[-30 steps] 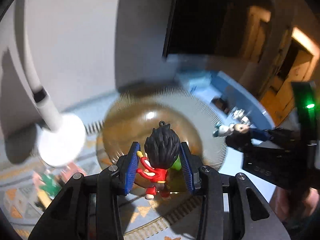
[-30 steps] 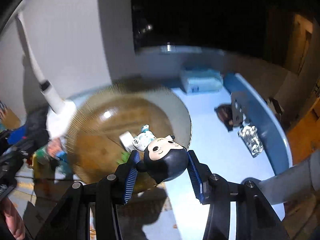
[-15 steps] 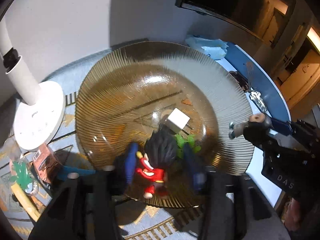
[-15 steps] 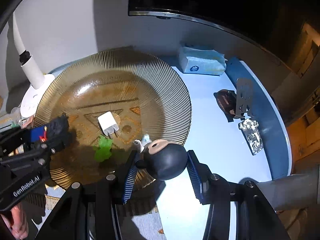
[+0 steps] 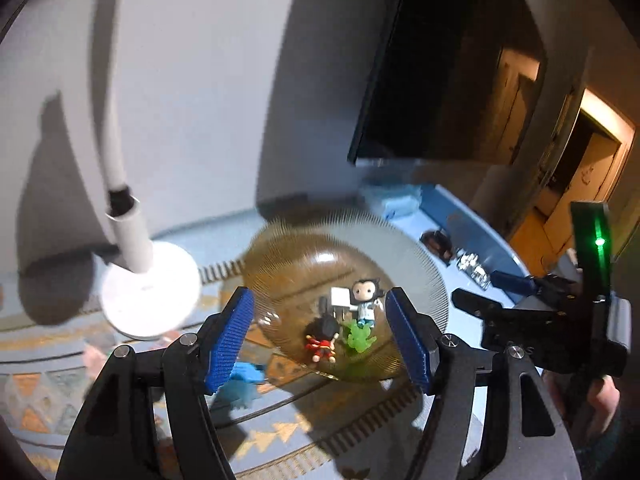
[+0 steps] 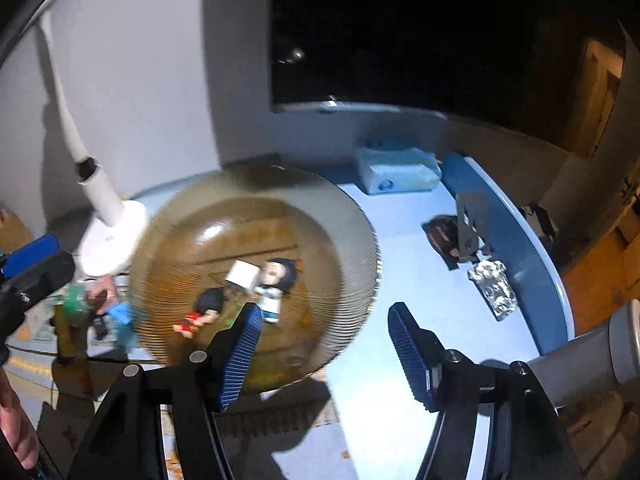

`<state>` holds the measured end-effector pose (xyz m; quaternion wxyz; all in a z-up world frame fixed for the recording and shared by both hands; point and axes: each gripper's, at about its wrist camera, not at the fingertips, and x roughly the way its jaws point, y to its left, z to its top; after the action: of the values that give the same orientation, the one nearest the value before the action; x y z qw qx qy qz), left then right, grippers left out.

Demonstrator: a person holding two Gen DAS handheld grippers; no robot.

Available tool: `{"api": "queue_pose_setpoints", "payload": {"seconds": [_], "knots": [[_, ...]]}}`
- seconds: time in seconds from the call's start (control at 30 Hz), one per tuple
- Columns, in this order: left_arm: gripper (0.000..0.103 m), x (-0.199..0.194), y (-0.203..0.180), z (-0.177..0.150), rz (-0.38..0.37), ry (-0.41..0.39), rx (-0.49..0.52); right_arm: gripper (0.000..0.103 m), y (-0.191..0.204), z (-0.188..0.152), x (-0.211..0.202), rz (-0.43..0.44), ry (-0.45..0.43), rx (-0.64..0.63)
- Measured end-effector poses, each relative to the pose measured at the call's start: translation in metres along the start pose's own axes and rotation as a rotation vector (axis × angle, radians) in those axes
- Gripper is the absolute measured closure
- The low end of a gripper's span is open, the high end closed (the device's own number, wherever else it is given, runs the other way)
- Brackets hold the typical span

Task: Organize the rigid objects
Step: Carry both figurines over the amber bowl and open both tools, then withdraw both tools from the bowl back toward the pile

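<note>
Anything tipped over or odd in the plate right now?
Yes: in the amber plate, the red figurine lies flat on its side, and the white-coated figurine also looks toppled. Nothing looks spilled or broken.

R gripper [image 6: 324,350] w/ blue pads spread wide, nothing btwn them, above the near rim of the amber ribbed plate [image 6: 344,216]. In the plate: white charger cube [image 6: 242,273] touching the white-coat figure [image 6: 274,286], which lies on its side; red figure [image 6: 200,312] w/ black hair just left of it, also lying down. A bit of green shows by the L pad, mostly hidden. White lamp base [image 6: 114,236] at plate's left edge. Tissue pack [image 6: 394,170] behind, foil lump [image 6: 494,286] on the blue table [image 6: 408,280] to the right. L gripper [image 6: 28,268] at far left edge, its state unclear.
</note>
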<state>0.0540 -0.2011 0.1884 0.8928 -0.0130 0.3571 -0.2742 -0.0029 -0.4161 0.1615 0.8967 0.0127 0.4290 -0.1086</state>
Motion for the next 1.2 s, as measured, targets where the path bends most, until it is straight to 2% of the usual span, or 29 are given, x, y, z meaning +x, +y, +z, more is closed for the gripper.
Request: {"api": "queue_pose_setpoints", "payload": {"seconds": [0.23,0.3,0.33,0.43,0.53,0.67,0.8,0.87,0.97,1.03,1.2], "knots": [[0.036,-0.088,0.024,0.005,0.045,-0.143,0.008,0.039,0.041,0.001,-0.055,0.093,-0.107,-0.053],[0.024,-0.114,0.034,0.005,0.06,-0.182,-0.002,0.039,0.056,0.0,-0.073,0.136,-0.135,-0.073],[0.015,-0.129,0.041,0.003,0.072,-0.212,-0.011,0.039,0.064,-0.001,-0.082,0.159,-0.147,-0.085],[0.012,-0.169,0.063,-0.007,0.103,-0.292,-0.039,0.037,0.089,-0.007,-0.104,0.22,-0.19,-0.122],[0.008,-0.187,0.088,-0.025,0.155,-0.316,-0.082,0.034,0.112,-0.02,-0.116,0.288,-0.224,-0.154],[0.007,-0.178,0.13,-0.063,0.195,-0.262,-0.16,0.033,0.138,-0.043,-0.103,0.379,-0.234,-0.168],[0.007,-0.149,0.161,-0.11,0.272,-0.189,-0.192,0.033,0.158,-0.073,-0.066,0.465,-0.198,-0.176],[0.007,-0.126,0.177,-0.134,0.31,-0.135,-0.208,0.033,0.168,-0.091,-0.043,0.492,-0.165,-0.177],[0.007,-0.097,0.193,-0.162,0.329,-0.052,-0.23,0.033,0.183,-0.112,0.0,0.53,-0.049,-0.16],[0.008,-0.078,0.197,-0.172,0.348,0.002,-0.236,0.033,0.197,-0.122,0.028,0.523,0.041,-0.176],[0.008,-0.06,0.195,-0.176,0.36,0.042,-0.22,0.033,0.224,-0.129,0.042,0.489,0.074,-0.248]]}}
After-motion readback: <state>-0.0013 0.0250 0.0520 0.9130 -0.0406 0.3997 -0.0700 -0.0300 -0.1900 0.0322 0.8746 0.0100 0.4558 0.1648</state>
